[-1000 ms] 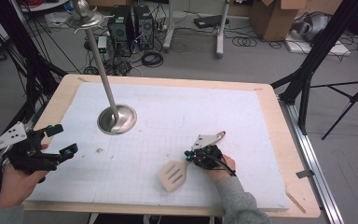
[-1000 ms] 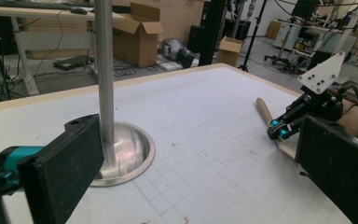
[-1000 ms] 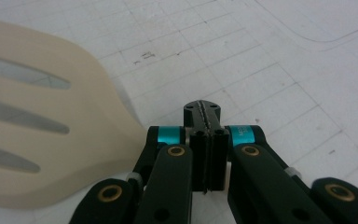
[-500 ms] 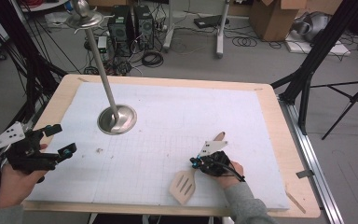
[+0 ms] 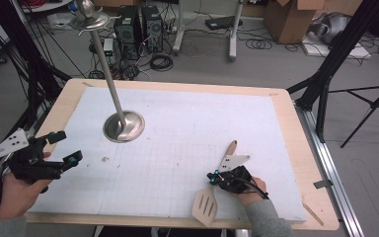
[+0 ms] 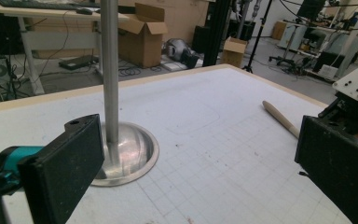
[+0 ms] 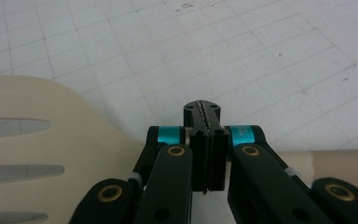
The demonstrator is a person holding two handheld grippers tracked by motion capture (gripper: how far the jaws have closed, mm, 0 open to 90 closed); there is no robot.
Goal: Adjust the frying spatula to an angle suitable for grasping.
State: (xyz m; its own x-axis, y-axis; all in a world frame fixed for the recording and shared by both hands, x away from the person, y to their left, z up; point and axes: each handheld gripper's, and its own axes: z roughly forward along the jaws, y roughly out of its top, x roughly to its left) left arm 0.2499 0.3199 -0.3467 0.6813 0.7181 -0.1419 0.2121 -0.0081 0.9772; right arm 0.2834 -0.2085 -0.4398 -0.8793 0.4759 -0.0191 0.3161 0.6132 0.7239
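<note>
Wooden spatula (image 7: 37,154), slots close, right tool (image 7: 207,126) clamped

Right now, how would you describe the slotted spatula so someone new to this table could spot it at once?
Start at the white gridded mat on the wooden table, then go to its near edge on the person's right. There the right gripper is shut over the handle of a pale wooden spatula. Unlike the metal stand, it is flat, with long slots in its blade.
</note>
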